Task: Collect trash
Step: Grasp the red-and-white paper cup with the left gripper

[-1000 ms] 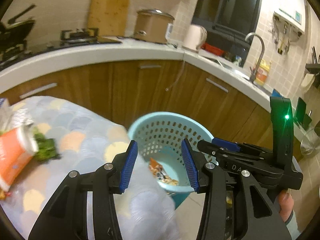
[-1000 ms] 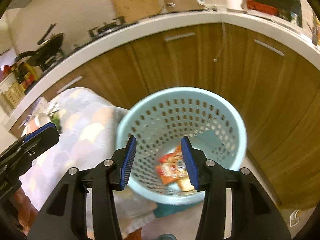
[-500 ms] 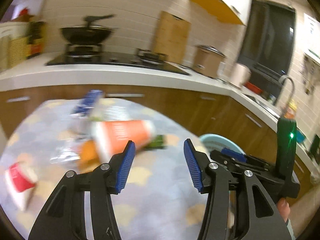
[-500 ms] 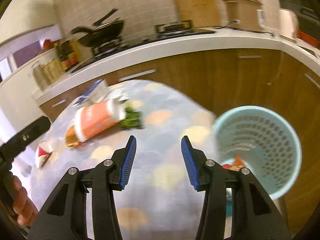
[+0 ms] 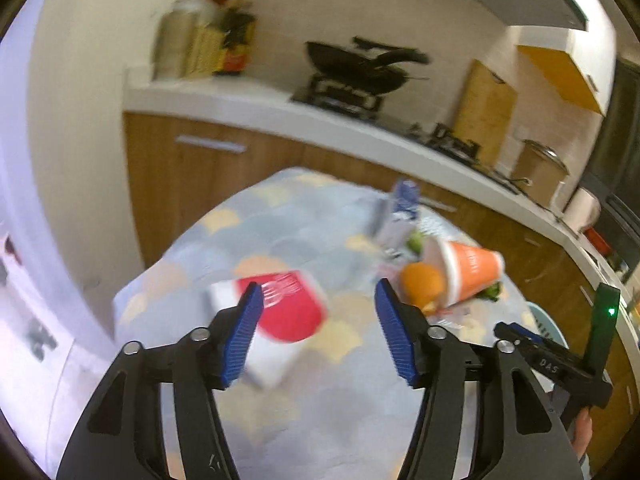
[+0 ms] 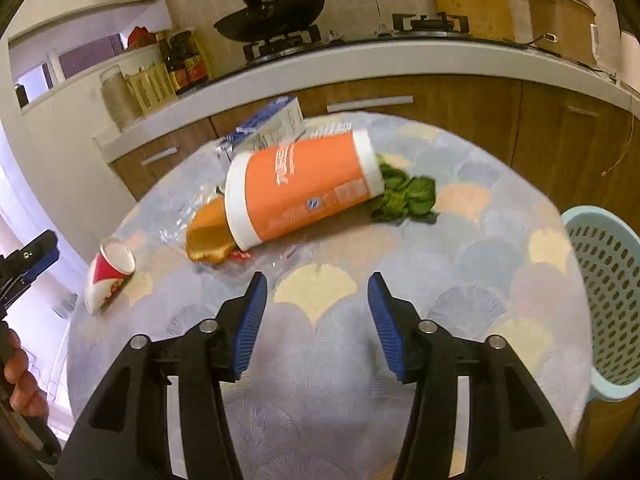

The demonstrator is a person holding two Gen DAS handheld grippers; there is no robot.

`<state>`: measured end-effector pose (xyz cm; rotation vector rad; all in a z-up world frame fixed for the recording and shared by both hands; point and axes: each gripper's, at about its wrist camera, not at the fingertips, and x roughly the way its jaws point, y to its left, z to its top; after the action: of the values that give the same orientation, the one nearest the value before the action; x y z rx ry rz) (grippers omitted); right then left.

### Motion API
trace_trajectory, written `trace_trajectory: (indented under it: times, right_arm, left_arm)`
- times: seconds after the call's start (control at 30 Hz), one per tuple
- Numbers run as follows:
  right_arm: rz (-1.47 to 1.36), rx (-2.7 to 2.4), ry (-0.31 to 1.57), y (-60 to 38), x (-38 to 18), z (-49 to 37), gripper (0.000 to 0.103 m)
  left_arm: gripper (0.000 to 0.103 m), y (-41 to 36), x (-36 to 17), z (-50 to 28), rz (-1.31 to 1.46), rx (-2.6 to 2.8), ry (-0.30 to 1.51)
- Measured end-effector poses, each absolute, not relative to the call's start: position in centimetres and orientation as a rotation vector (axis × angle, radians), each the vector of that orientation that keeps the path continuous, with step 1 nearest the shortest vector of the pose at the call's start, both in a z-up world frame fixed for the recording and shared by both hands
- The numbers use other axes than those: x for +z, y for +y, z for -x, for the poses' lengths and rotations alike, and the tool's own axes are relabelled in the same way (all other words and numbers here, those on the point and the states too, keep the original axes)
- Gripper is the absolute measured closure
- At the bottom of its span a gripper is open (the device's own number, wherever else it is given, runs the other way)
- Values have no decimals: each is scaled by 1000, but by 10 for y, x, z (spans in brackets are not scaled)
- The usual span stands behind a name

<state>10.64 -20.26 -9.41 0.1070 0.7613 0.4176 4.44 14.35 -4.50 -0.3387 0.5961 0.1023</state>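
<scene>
Trash lies on a round table with a scalloped pastel cloth point(image 6: 472, 280). A big orange and white cup point(image 6: 304, 188) lies on its side, with a bread piece point(image 6: 210, 232) at its mouth, green leaves point(image 6: 406, 196) at its base and a blue and white carton point(image 6: 272, 124) behind. A small red and white cup point(image 6: 108, 280) lies at the left edge. My left gripper point(image 5: 318, 328) hovers just short of that red cup point(image 5: 286, 308), jaws opening, nothing between them. My right gripper point(image 6: 314, 324) hangs over bare cloth, jaws opening and empty. The light-blue basket point(image 6: 604, 304) stands at the right.
A wooden cabinet run with a white countertop point(image 6: 360, 64) curves behind the table, carrying a stove with a wok point(image 6: 268, 12), a pot point(image 6: 560, 20) and jars. The right gripper's body point(image 5: 560, 360) shows at the lower right of the left wrist view. A white wall stands left.
Both grippers swung left, away from the basket and over the table. The trash pile came into view. Both jaws have widened, the left more.
</scene>
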Motion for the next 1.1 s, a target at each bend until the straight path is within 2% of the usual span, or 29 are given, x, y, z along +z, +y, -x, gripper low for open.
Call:
trace_trajectory:
  times: [0.4,0.53,0.73,0.83,0.9,0.93,1.1]
  right_arm:
    - [-85,420,754,-200,-94,-105,52]
    - [-72,423,760,-198,-95,-106,52]
    - [-57,419,767,-193,-96,-108,52]
    - [-42,422,772,-191,-96,-108,52]
    - [-39,423,778,-190,-97,-109,52]
    - [-39,422,782,-190,-97,-110,52]
    - [-46,425,787,-192,-90,-111,52]
  left_arm:
    - [42,164,-96,-69,409,127,769]
    - [50,162,-97,-72,431,116,738]
    - [50,151,-87,-74,437,12,679]
    - [63,145,-89,-90,448,-2,699]
    - [74,141,-91,-103,456,-1,713]
    - [75,140,-92,-108,457,-4,719]
    - [101,125,-95,-129,435,-30,742]
